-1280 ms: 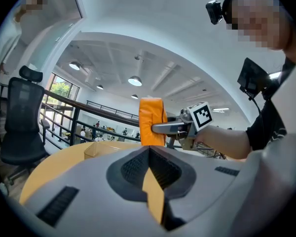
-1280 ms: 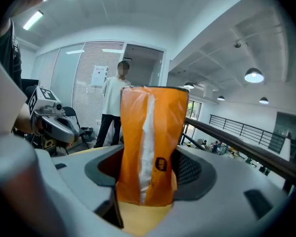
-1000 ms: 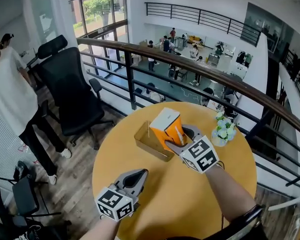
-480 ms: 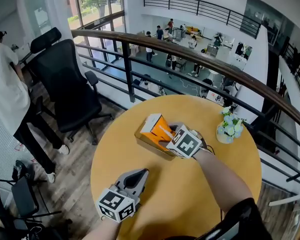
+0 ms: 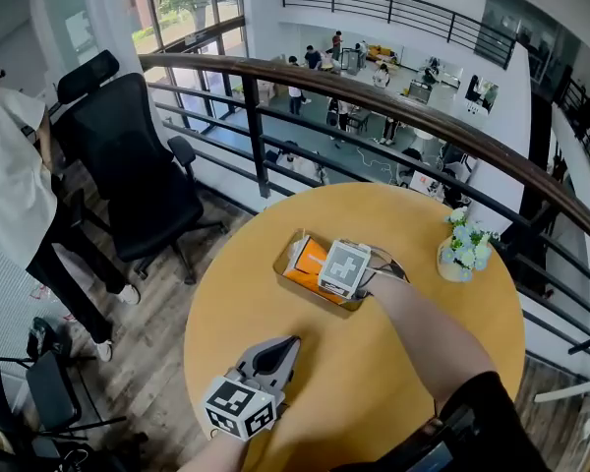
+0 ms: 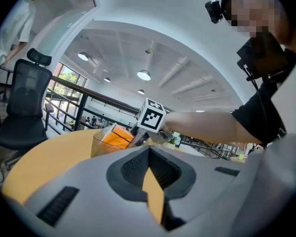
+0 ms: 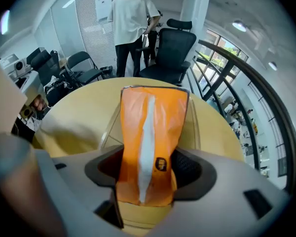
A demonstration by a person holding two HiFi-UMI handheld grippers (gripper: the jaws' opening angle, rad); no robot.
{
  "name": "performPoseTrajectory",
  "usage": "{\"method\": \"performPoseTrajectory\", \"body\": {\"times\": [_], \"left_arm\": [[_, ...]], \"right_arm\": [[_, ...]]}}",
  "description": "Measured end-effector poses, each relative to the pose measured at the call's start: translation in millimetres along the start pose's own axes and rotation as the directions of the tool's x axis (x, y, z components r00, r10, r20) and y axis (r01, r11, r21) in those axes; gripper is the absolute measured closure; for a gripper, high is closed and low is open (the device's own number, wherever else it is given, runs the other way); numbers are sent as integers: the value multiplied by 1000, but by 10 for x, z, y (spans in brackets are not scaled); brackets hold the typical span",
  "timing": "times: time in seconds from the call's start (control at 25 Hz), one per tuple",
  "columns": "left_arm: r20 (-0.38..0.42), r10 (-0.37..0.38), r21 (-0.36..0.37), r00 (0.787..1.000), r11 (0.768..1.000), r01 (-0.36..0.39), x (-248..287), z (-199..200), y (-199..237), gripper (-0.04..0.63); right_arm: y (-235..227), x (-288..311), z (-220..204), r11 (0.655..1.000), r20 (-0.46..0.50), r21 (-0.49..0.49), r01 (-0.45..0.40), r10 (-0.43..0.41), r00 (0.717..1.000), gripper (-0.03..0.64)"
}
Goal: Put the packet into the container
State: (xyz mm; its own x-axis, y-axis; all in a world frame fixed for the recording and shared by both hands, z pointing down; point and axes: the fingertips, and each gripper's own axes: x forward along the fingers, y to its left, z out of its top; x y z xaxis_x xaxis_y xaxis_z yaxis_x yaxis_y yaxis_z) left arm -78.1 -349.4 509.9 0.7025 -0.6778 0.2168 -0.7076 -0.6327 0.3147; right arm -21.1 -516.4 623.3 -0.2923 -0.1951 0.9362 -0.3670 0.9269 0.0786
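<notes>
Packet (image 7: 150, 132) location: clamped in my right claw and lowered into the container. Status follows, left to right.

Left claw (image 5: 287, 344): clenched on nothing, jaws together, held low over the near side of the counter (image 5: 226, 303). The container (image 5: 283, 260) sits ahead of it and to its right, well apart.

Container: clear, open-topped, directly beneath my right claw. In the right gripper view its walls flank the packet on both sides, and the packet's far end reaches the far wall.

Right claw (image 5: 334, 275): pointing steeply down, jaws wide, pads pressing the orange packet from both sides at its near end. I cannot tell whether the packet's underside rests on the container floor.

Handling, as judged: a soft film-wrapped pack, light and compressible, with a slick skin. It should dent under the pads rather than resist. Hold it across the narrow width with moderate pressure only.

Right of this claw: a small flower vase (image 5: 460, 252), well apart.
</notes>
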Motion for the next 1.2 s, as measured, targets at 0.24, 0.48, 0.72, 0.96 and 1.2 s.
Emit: {"method": "performPoseTrajectory", "body": {"times": [0.24,0.48,0.72,0.96,1.2], "left_arm": [[4,9,-9,1000,1000,-9,-23,-30,30,591],[13,29,-25,999,999,-29,-66,-20,95,591],[13,35,-32,999,999,-34,-82,-22,91,591],[1,46,-36,999,998,-46,-98,-49,98,591],[6,69,-40,998,997,-69,-148,-10,104,591]], "right_arm": [[-14,209,-83,1000,-80,1,-28,28,996,324],[8,265,-56,1000,-82,-5,-22,22,996,324],[19,287,-37,1000,-89,-6,-7,6,996,322],[-5,299,-69,1000,-73,-12,26,-27,997,321],[-12,232,-86,999,-40,26,31,-30,999,304]]}}
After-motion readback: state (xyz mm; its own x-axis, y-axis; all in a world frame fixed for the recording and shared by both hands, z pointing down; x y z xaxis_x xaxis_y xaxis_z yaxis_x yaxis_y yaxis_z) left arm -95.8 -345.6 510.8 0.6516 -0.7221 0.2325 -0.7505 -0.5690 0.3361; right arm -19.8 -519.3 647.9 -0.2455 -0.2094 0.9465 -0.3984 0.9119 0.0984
